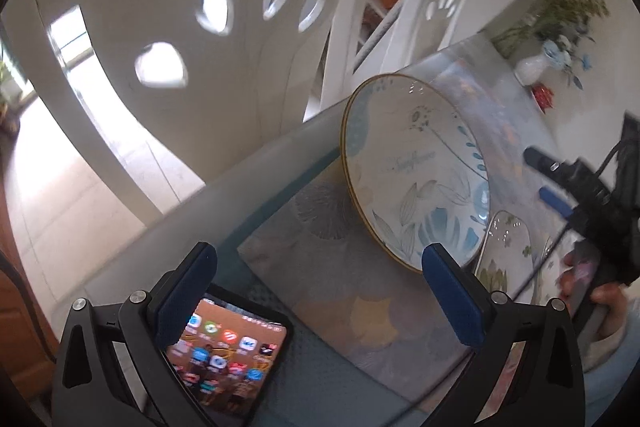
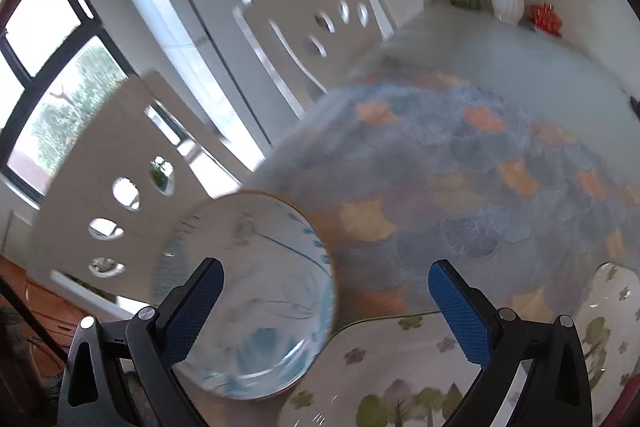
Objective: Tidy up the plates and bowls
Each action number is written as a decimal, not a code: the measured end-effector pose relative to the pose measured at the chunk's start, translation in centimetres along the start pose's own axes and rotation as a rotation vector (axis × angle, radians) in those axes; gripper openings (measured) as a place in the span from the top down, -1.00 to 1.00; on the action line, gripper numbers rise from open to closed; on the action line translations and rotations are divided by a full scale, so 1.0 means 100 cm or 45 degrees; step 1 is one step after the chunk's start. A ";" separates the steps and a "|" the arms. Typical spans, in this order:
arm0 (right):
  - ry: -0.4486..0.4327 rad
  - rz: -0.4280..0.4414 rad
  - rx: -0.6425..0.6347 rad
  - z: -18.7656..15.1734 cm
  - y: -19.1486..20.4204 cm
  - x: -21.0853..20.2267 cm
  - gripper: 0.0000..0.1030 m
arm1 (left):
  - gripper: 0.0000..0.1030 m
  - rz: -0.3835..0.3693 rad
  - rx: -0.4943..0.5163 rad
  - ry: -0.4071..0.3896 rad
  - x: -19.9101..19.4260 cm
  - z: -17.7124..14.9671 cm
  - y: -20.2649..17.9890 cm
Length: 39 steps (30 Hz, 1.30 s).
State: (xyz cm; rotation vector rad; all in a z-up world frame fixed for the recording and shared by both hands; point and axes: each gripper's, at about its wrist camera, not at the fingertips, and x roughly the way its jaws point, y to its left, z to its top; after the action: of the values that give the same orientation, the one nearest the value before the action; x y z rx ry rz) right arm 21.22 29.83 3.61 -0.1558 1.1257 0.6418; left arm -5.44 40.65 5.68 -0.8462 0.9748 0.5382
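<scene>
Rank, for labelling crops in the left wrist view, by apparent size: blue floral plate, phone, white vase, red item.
1. blue floral plate
2. phone, though nearness enlarges it
3. white vase
4. red item, though distance shrinks both

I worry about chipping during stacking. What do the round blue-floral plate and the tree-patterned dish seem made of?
The round blue-floral plate with a gold rim looks like glazed ceramic or porcelain: glossy highlights, printed decoration. The white dish with tree and flower prints seems similar, shiny with small glints. Melamine cannot be ruled out.

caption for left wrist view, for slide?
Open left gripper above patterned table, facing blue floral plate; phone beside its left finger.
</scene>
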 end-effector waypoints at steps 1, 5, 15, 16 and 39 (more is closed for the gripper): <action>0.028 0.020 0.012 0.000 -0.004 0.010 -0.99 | -0.99 -0.005 -0.023 0.014 0.005 0.001 0.001; 0.051 0.013 0.016 0.005 -0.013 0.029 -0.96 | -0.99 0.023 -0.062 0.019 0.021 0.004 0.000; 0.132 0.139 -0.066 0.005 -0.002 0.061 -0.60 | -0.66 0.053 -0.013 0.034 0.044 -0.001 -0.011; 0.143 0.150 -0.054 0.005 -0.003 0.065 -0.55 | -0.60 0.033 -0.001 0.032 0.044 -0.001 -0.012; 0.044 0.146 -0.154 -0.019 -0.003 0.049 0.61 | 0.34 -0.026 0.214 -0.062 0.054 0.000 -0.035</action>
State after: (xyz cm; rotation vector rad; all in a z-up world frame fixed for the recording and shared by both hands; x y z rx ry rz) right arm 21.19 30.76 -1.61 -0.2074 1.1357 0.8126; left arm -0.31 38.80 2.22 -0.6890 0.9520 0.4509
